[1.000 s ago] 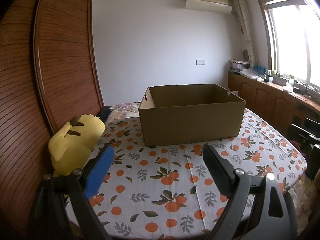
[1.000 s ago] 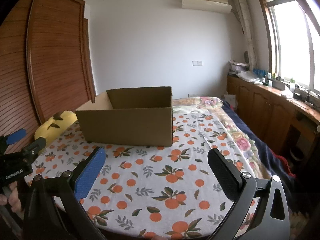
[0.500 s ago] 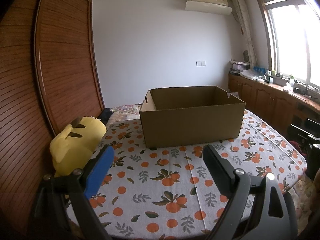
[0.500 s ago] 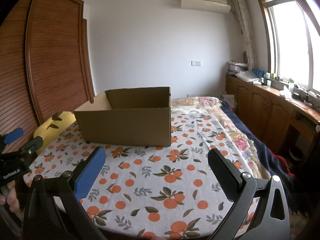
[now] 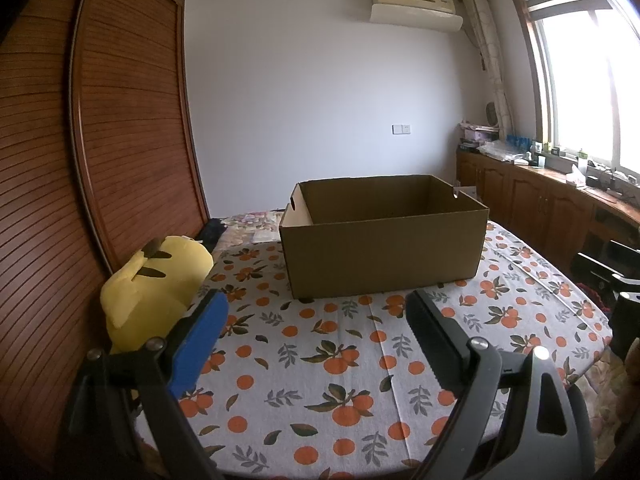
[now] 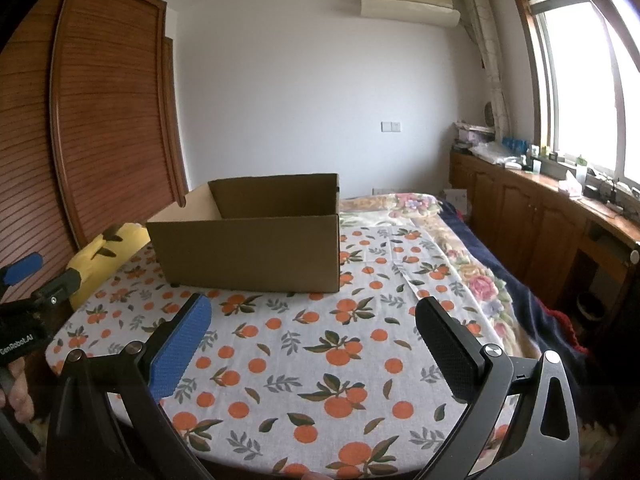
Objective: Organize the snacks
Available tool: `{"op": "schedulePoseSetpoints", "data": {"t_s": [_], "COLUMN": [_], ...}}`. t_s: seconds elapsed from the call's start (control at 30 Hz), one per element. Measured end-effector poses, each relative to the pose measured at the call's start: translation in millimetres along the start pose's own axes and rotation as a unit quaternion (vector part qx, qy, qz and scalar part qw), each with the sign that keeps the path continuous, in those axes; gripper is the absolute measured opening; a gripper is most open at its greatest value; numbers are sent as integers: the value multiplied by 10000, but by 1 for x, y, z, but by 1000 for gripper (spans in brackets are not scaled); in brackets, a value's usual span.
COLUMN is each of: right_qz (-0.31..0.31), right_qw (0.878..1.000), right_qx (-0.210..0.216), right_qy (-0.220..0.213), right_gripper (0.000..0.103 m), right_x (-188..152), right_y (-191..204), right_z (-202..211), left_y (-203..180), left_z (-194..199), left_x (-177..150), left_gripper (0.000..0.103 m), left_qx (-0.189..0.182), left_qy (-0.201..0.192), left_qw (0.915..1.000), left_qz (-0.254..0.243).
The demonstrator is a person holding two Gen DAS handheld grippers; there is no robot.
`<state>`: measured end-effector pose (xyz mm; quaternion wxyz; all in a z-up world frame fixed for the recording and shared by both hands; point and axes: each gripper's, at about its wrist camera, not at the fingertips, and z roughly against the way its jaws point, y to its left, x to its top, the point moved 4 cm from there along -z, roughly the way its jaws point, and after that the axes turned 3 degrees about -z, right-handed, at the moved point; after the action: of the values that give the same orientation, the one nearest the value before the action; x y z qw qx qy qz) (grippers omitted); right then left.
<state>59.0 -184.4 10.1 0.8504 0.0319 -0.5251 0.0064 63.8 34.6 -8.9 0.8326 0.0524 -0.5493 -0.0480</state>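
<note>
An open brown cardboard box [image 5: 384, 244] [image 6: 256, 248] stands on a round table under an orange-print cloth [image 5: 320, 364] [image 6: 320, 360]. Its inside floor is hidden by the near wall, and no snacks show in either view. My left gripper [image 5: 316, 312] hangs open above the cloth, well short of the box, with nothing between its fingers. My right gripper [image 6: 312, 316] is likewise open and empty, in front of the box's right part. The left gripper [image 6: 24, 276] also appears at the far left edge of the right wrist view, held by a hand.
A yellow plush toy [image 5: 156, 280] [image 6: 100, 256] lies at the table's left edge against a wooden slatted wardrobe [image 5: 120, 140]. A bed with floral bedding [image 6: 432, 220] lies behind the table. Wooden cabinets [image 6: 540, 216] with clutter run under the window at the right.
Both views have risen and drawn back slightly, so the box sits a little lower and farther. Both grippers stay open and empty.
</note>
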Motion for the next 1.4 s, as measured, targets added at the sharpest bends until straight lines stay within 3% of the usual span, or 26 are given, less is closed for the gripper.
{"op": "schedulePoseSetpoints", "data": {"t_s": [1.4], "right_qz": [-38], "right_qw": [10000], "right_qx": [9], "right_qy": [2], "right_gripper": [103], "right_x": [1], "right_y": [2], "right_z": [0], "left_y": [1], "left_z": [3], "left_x": [3], "left_gripper": [91], "left_qx": [24], "left_qy": [-31], "left_qw": [10000], "left_qz": [-36]}}
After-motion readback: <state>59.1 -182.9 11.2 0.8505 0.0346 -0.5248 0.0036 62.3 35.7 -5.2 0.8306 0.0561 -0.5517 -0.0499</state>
